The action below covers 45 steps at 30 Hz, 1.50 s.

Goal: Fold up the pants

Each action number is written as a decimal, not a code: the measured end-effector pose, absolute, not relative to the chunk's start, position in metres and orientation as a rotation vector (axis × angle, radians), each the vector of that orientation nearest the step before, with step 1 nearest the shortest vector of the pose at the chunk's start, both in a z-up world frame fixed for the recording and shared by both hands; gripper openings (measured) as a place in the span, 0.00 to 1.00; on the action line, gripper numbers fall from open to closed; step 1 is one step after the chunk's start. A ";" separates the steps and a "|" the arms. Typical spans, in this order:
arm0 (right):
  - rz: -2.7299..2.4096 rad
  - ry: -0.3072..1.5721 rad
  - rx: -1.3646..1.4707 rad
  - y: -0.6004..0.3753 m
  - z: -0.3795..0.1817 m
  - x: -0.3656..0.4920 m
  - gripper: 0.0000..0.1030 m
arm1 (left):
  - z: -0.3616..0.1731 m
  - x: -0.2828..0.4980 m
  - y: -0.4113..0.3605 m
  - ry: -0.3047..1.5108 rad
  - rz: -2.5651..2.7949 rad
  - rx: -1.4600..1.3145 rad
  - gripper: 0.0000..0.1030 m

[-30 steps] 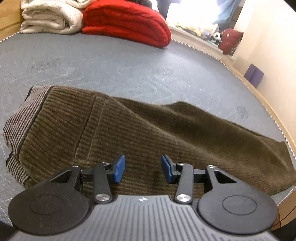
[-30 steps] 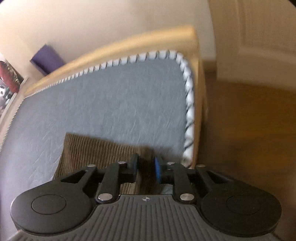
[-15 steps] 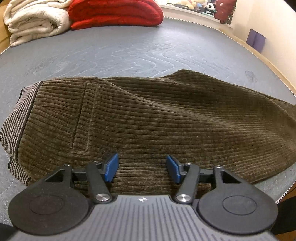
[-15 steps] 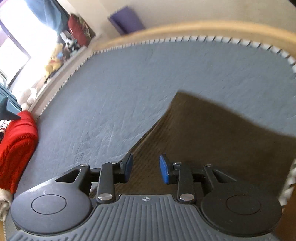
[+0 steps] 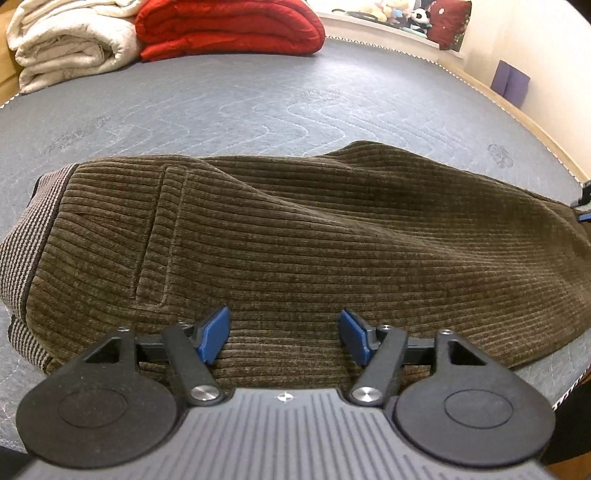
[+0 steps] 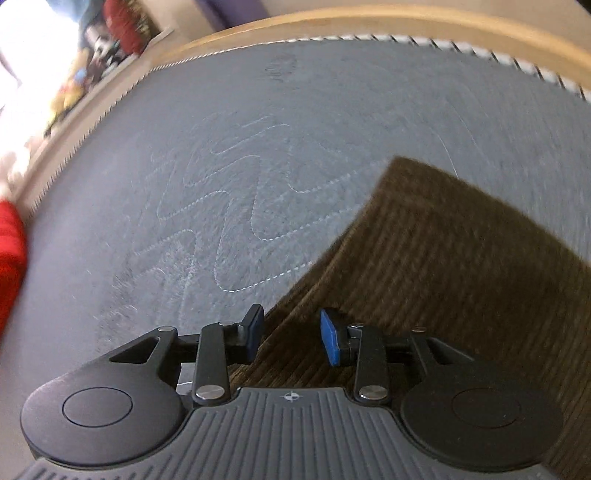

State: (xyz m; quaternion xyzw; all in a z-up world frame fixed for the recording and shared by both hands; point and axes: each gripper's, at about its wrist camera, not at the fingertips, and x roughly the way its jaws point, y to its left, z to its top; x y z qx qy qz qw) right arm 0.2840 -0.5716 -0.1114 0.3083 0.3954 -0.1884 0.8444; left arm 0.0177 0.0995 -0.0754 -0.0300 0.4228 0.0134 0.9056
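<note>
Left wrist view: brown corduroy pants (image 5: 314,243) spread flat on grey mattress (image 5: 240,107), striped waistband at left. Left gripper (image 5: 283,334) parked low over near edge, fingers wide apart, nothing held. Red blanket (image 5: 229,27) and white blanket (image 5: 70,40) stacked at far side.

Right wrist view: bit blurry. Right gripper (image 6: 291,338) over pants' edge (image 6: 461,266), fingers apart, nothing pinched.

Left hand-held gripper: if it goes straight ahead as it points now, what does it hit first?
Likely the pants. The open left hand-held gripper points at the corduroy just ahead; depth is unclear, contact may come almost at once.
</note>
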 end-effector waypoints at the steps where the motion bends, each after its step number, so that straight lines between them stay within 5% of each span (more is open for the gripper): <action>1: -0.423 0.847 0.613 -0.570 -0.110 0.286 0.21 | -0.076 0.017 0.099 0.872 0.028 -0.061 0.68; 3: -0.443 0.854 0.561 -0.567 -0.115 0.293 0.02 | -0.075 0.016 0.099 0.868 0.031 -0.059 0.68; 10: -0.561 0.511 0.553 -0.586 -0.079 0.269 0.00 | -0.065 0.010 0.100 0.814 0.047 -0.088 0.60; 13: -0.485 0.589 0.656 -0.602 -0.094 0.268 0.00 | -0.059 0.008 0.102 0.777 0.050 -0.091 0.55; 19: -0.331 0.642 0.623 -0.593 -0.080 0.255 0.08 | -0.053 0.018 0.112 0.754 0.106 -0.097 0.48; 21: -0.311 0.638 0.582 -0.589 -0.069 0.246 0.24 | -0.065 0.026 0.124 0.839 0.204 -0.086 0.23; 22: -0.310 0.636 0.568 -0.589 -0.065 0.239 0.28 | -0.064 0.025 0.131 0.831 0.219 -0.122 0.19; 30: -0.372 0.649 0.558 -0.603 -0.056 0.165 0.33 | -0.021 0.003 0.173 0.619 0.337 -0.274 0.24; 36: -0.494 0.616 0.706 -0.616 -0.063 0.093 0.38 | -0.039 0.010 0.206 0.812 0.504 -0.411 0.15; 40: -0.643 0.602 0.903 -0.637 -0.086 0.042 0.40 | -0.035 0.005 0.167 0.779 0.442 -0.261 0.32; 45: -0.681 0.560 1.009 -0.652 -0.103 0.032 0.40 | -0.026 -0.003 0.119 0.712 0.160 -0.134 0.40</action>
